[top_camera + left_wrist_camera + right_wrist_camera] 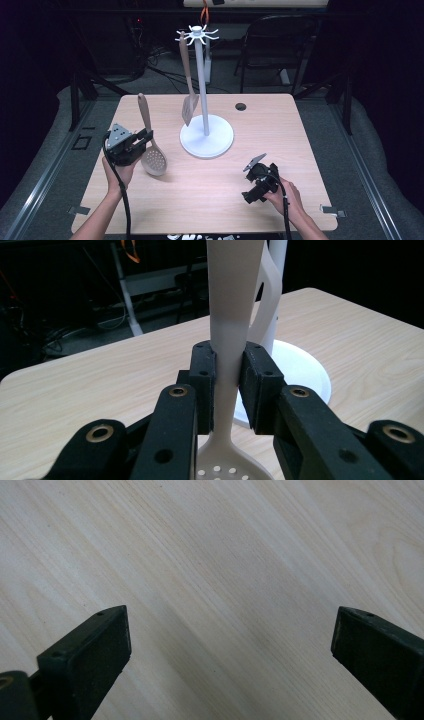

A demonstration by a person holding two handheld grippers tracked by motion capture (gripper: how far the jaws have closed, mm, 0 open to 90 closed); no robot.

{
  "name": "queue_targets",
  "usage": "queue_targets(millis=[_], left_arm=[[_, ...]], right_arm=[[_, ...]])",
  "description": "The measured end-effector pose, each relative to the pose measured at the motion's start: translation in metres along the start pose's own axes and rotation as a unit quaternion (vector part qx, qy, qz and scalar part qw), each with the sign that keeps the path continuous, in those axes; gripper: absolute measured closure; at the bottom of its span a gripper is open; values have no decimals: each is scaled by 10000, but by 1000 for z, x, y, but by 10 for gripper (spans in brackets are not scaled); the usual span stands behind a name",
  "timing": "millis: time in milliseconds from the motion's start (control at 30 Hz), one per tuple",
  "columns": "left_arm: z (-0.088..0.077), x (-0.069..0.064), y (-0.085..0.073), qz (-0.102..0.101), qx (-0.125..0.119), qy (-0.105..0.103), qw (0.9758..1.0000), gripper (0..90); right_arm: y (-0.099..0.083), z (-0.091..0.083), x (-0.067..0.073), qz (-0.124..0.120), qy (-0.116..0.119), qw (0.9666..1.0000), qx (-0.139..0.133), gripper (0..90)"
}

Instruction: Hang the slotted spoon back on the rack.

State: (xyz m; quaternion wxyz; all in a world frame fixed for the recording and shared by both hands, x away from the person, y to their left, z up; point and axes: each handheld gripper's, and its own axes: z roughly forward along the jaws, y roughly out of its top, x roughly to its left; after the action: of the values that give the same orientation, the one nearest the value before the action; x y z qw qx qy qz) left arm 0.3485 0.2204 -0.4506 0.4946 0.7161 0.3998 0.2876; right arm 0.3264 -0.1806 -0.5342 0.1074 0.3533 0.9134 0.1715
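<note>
A beige slotted spoon (150, 145) stands nearly upright at the table's left, handle up and perforated bowl down. My left gripper (145, 138) is shut on its handle just above the bowl; in the left gripper view the pads clamp the handle of the slotted spoon (229, 340) from both sides. A white utensil stand (205, 125) rises at the table's middle, with a beige slotted spatula (189, 85) hanging from one of its top hooks. My right gripper (251, 192) rests at the front right, open, with bare wood between its jaws (230, 645).
The wooden table (270, 130) has a small round hole (241, 106) at its back right. A dark chair (280, 45) and cables stand on the floor behind the table. The stand's round base (305, 375) lies close beyond the held spoon.
</note>
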Motion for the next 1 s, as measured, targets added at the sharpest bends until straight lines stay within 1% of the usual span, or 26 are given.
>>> queue_targets(millis=[33, 67, 133, 333, 400, 433, 467, 533, 600, 667, 700, 733, 833, 867, 933, 967, 1000], left_arm=[[1, 0, 2, 30, 34, -11, 10000, 768], [2, 1, 3, 37, 20, -16, 10000, 768], [4, 1, 6, 36, -27, -14, 10000, 768], [10, 0, 10, 69, 34, -108, 9999, 767], [14, -3, 11, 81, 56, -172, 9998, 767], [16, -4, 12, 95, 89, -222, 9997, 767], [18, -6, 13, 105, 89, -248, 9996, 767], [22, -10, 15, 131, 87, -316, 9994, 767], [26, -14, 18, 164, 72, -347, 9992, 767], [30, -17, 19, 175, 66, -391, 9991, 766], [32, -19, 21, 202, 99, -423, 9989, 767], [35, -21, 22, 187, 71, -434, 9989, 766], [41, -25, 25, 174, 74, -501, 9986, 766], [43, -26, 25, 173, 72, -509, 9985, 766], [46, -27, 27, 179, 111, -546, 9983, 765], [48, -28, 27, 168, 81, -550, 9983, 765], [49, -29, 28, 178, 100, -559, 9982, 765]], right_arm=[[0, 0, -1, -19, -76, 10000, 35, 21], [-1, 1, -1, 33, -60, 10000, 14, 21], [-1, 0, -1, 16, -77, 10000, 62, 21], [-2, 1, -2, 65, -80, 9999, 44, 21], [-1, 1, -2, 58, -75, 9999, 60, 21], [-1, 2, -2, 23, -108, 9999, 89, 21], [-1, 2, -1, 44, -96, 9999, 59, 21], [-1, 2, -2, 16, -85, 9999, 89, 21], [-1, 2, -1, 23, -113, 9999, 78, 21], [-2, 2, -1, 62, -93, 9999, 36, 21], [-2, 2, -1, 69, -84, 9999, 27, 21], [-2, 1, -2, 44, -118, 9999, 60, 21], [-2, 2, -2, 66, -93, 9999, 39, 22], [-2, 1, -3, 31, -123, 9999, 80, 22], [-2, 2, -2, 44, -110, 9999, 55, 22], [-2, 2, -2, 38, -113, 9999, 56, 22], [-2, 2, -2, 39, -110, 9999, 52, 22]])
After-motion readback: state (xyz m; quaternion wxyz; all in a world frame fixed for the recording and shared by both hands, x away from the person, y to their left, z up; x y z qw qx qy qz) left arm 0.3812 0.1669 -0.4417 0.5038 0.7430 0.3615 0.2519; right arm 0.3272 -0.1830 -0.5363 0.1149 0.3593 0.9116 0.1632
